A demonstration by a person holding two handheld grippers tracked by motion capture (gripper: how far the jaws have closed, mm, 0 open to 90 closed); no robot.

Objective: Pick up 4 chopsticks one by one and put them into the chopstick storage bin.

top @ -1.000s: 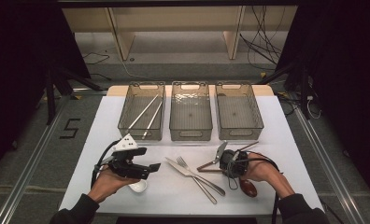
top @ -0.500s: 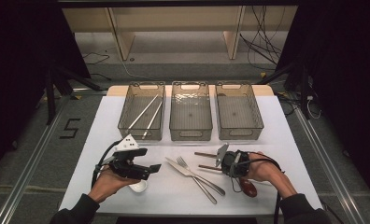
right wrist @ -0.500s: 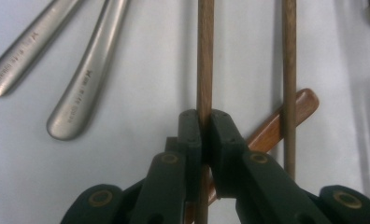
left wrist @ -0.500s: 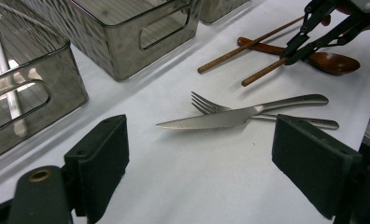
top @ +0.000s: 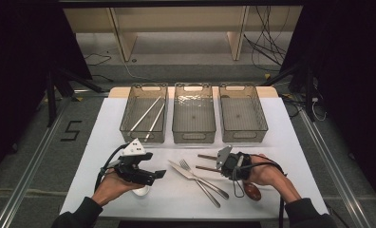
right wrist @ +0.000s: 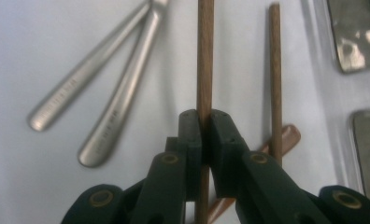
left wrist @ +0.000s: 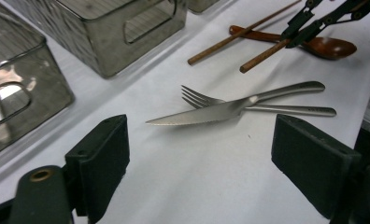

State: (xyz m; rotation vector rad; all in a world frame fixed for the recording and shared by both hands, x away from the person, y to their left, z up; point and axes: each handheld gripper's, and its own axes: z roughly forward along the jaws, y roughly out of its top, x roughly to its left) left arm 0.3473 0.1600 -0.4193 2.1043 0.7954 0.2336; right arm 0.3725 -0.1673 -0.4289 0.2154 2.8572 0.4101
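Pinching one wooden chopstick (right wrist: 204,56) in right gripper (right wrist: 204,122) fingers; left gripper (left wrist: 197,158) fingers wide apart, empty.

table (top: 105,142): white top
three bins (top: 193,114): in a row at the far edge
knife (top: 188,173) and fork (top: 202,178): crossed, nearer than the middle bin
second chopstick (top: 206,156): right of the fork
wooden spoon (top: 252,191): farther right

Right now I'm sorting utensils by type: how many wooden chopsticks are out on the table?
2. One chopstick is clamped in the right gripper. The other chopstick lies beside it, over the brown spoon. More could be hidden under the hands.
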